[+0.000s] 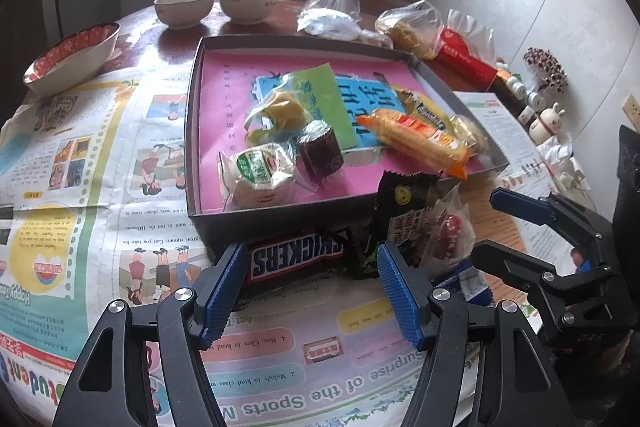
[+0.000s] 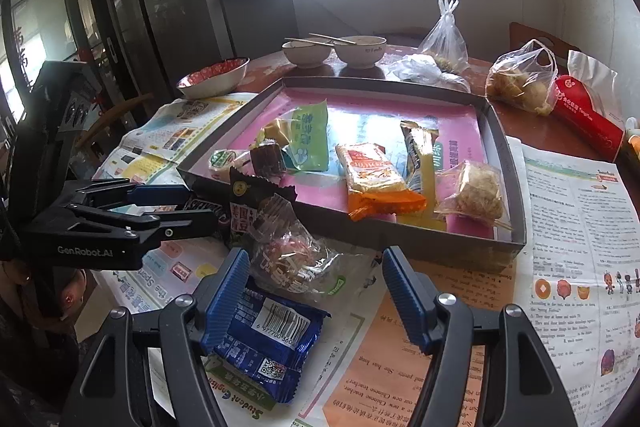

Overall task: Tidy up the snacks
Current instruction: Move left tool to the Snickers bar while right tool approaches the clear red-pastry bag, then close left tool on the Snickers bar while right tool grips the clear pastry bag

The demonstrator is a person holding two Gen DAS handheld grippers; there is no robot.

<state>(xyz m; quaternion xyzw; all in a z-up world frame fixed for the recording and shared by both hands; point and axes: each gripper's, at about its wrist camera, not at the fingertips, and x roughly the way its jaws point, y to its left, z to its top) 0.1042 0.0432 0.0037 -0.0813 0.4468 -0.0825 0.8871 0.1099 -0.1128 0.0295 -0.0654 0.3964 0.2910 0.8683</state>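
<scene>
A shallow dark box point(image 1: 280, 213) point(image 2: 516, 187) with a pink lining holds several wrapped snacks, among them an orange cracker pack point(image 1: 416, 139) point(image 2: 372, 171). In front of it on the newspaper lie a Snickers bar point(image 1: 296, 257), a black packet point(image 1: 400, 203) point(image 2: 248, 199), a clear bag of sweets point(image 2: 296, 259) and a blue packet point(image 2: 268, 335). My left gripper point(image 1: 312, 267) is open, its fingers either side of the Snickers bar. My right gripper point(image 2: 316, 275) is open around the clear bag, just above the blue packet.
Newspaper point(image 1: 80, 187) covers the round table. Two bowls with chopsticks point(image 1: 216, 7) and a red-patterned bowl point(image 1: 72, 55) stand behind the box. Plastic bags point(image 2: 520, 79), a red packet point(image 2: 584, 115) and small figurines point(image 1: 548, 123) sit at the right.
</scene>
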